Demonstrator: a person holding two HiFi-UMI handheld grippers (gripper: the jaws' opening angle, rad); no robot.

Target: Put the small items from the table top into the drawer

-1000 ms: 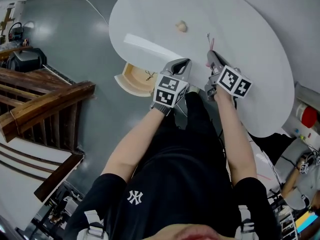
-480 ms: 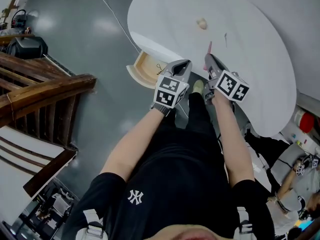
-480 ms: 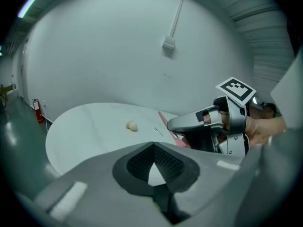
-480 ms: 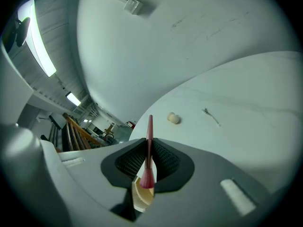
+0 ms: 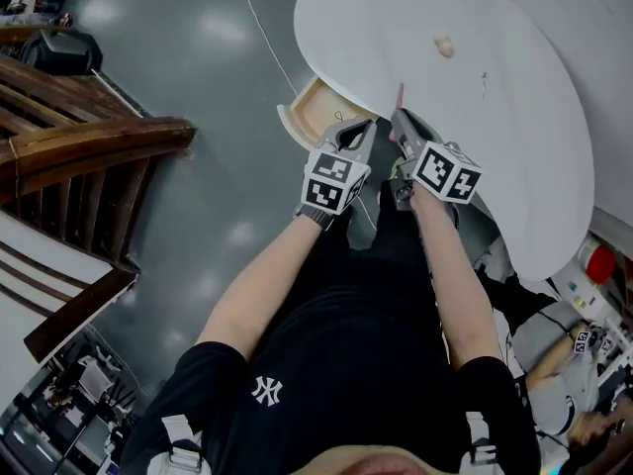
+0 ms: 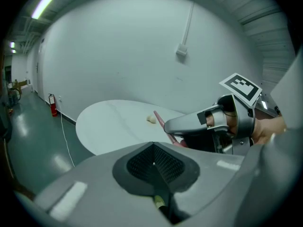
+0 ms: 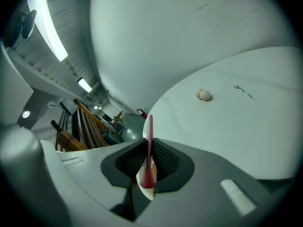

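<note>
**Pink stick held up beside the open drawer**

The right tongs [image 5: 398,119] are closed on a pink stick [image 5: 400,95]. In the right gripper view the stick [image 7: 149,131] stands straight up between the two dark pads of the right tongs [image 7: 147,148] and pokes out past their tips.

The left tongs [image 5: 367,124] are pressed together. In the left gripper view the pads of the left tongs [image 6: 153,146] meet in one thin line, and nothing is held between them. The two tongs are side by side, close to each other, at the near edge of the white round table [image 5: 534,166].

The wooden drawer [image 5: 300,127] is pulled out from under that edge of the table, just to the left of the left tongs. It hangs over the grey floor [image 5: 198,166].

A small pale ball [image 5: 444,46] lies on the table, well away from the tongs, toward the far edge. A thin little metal bit [image 5: 484,84] lies near it, closer to the right edge
</note>
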